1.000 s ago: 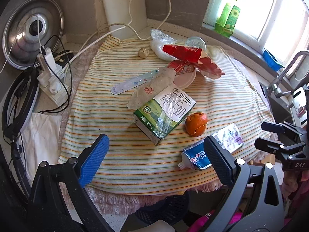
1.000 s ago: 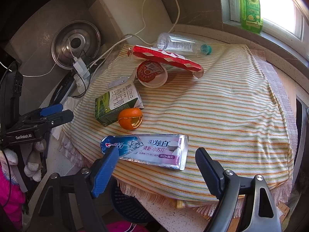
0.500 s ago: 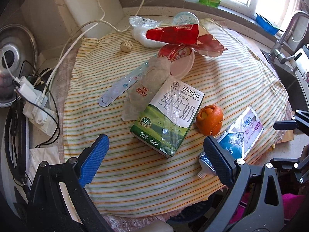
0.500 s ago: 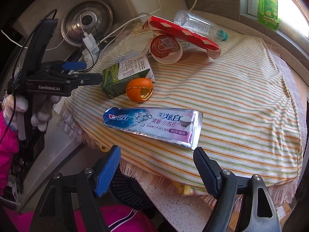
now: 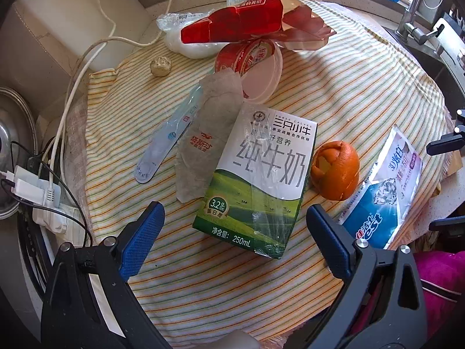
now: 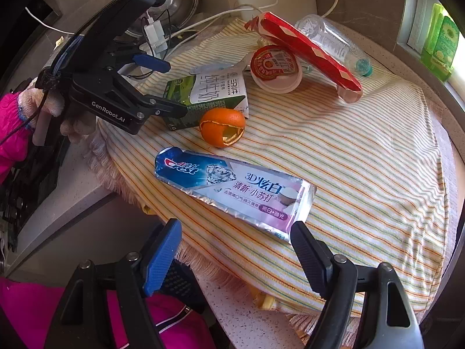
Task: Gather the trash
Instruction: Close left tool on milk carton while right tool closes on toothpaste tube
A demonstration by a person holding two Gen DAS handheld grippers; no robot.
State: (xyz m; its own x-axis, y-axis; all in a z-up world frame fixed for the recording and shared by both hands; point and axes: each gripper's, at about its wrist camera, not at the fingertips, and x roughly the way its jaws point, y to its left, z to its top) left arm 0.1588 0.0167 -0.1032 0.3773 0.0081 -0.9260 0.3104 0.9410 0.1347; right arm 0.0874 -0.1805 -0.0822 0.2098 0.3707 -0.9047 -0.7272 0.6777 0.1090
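- Left gripper [image 5: 234, 222] spread wide, empty, over the milk carton [image 5: 255, 180] at frame centre.
- Right gripper [image 6: 235, 247] parted, empty; toothpaste tube [image 6: 232, 192] just above it.
- I'd straddle the carton's narrow sides, clear of the orange peel [image 5: 335, 170], before squeezing.

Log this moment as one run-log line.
left gripper: open, above milk carton | right gripper: open, near toothpaste tube | held: nothing | orange peel between carton and tube
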